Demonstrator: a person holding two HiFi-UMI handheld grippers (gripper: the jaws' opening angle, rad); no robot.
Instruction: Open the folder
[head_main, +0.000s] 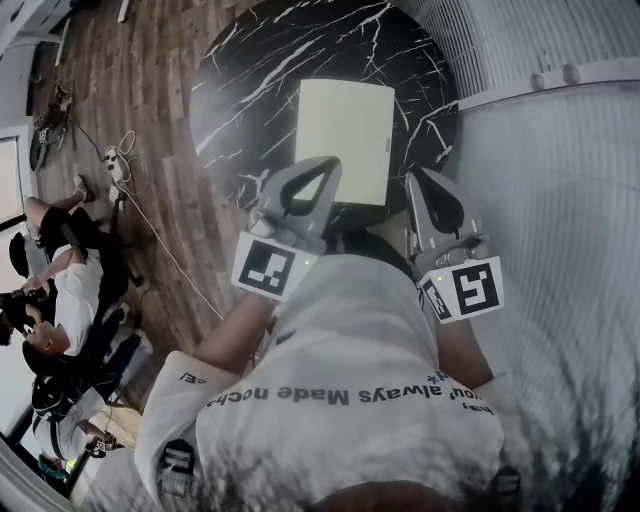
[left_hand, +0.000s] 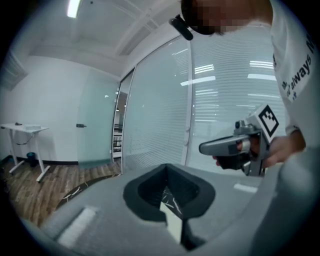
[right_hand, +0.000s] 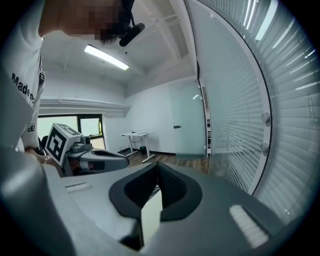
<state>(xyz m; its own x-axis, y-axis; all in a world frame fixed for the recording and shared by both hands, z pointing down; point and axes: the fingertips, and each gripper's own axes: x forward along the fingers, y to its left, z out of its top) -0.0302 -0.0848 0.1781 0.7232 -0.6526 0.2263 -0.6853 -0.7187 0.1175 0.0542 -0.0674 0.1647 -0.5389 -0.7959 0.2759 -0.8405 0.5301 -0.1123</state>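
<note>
A pale yellow-green folder (head_main: 345, 140) lies closed and flat on the round black marble table (head_main: 245, 80). My left gripper (head_main: 325, 163) hovers over the folder's near left corner, jaws together and empty. To its right, my right gripper (head_main: 420, 178) hangs just past the folder's near right corner, also shut with nothing in it. In the left gripper view the jaws (left_hand: 167, 166) meet at the tip, and a strip of folder (left_hand: 173, 222) shows through the hole below them. The right gripper view shows the same: joined jaws (right_hand: 157, 165) with the folder (right_hand: 151, 215) beneath.
A glass wall with blinds (head_main: 560, 170) runs along the table's right side. Wooden floor (head_main: 150, 120) with cables (head_main: 125, 170) lies to the left, where people (head_main: 60, 280) sit. A white desk (right_hand: 136, 136) stands far off.
</note>
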